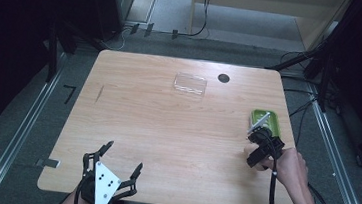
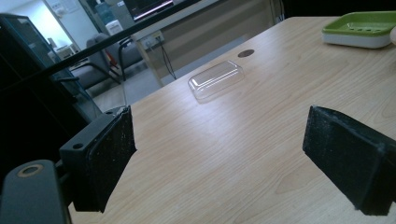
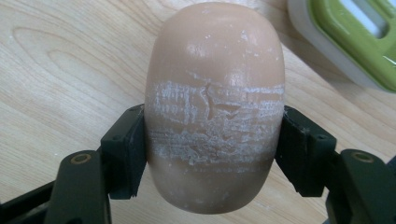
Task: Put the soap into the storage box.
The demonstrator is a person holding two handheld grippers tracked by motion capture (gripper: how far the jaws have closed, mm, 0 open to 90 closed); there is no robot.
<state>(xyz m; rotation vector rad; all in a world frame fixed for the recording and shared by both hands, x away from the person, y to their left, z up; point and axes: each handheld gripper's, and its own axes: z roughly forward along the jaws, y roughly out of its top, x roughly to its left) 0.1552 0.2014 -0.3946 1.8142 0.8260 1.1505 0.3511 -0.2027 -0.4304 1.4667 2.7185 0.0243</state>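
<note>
Soap bar (image 3: pixel 215 107): oval, rounded ends, pale peach-tan, smooth w/ slight gloss. Whitish scuffed band across its middle, fine cracks and scrape lines in it. Clamped at both long sides between black fingers (image 3: pixel 123 149), long axis running away from them. Held above wood worktop (image 3: pixel 60 70), near its right edge. Green soap dish (image 3: pixel 355 42) w/ white base lies just beside bar's far end, slotted top facing up.

In the high view the soap is hidden behind the right tongs (image 1: pixel 261 135), and the left forearm is cut off at the bottom edge. In the right gripper view the green dish (image 3: pixel 355 37) runs off the picture's right edge
</note>
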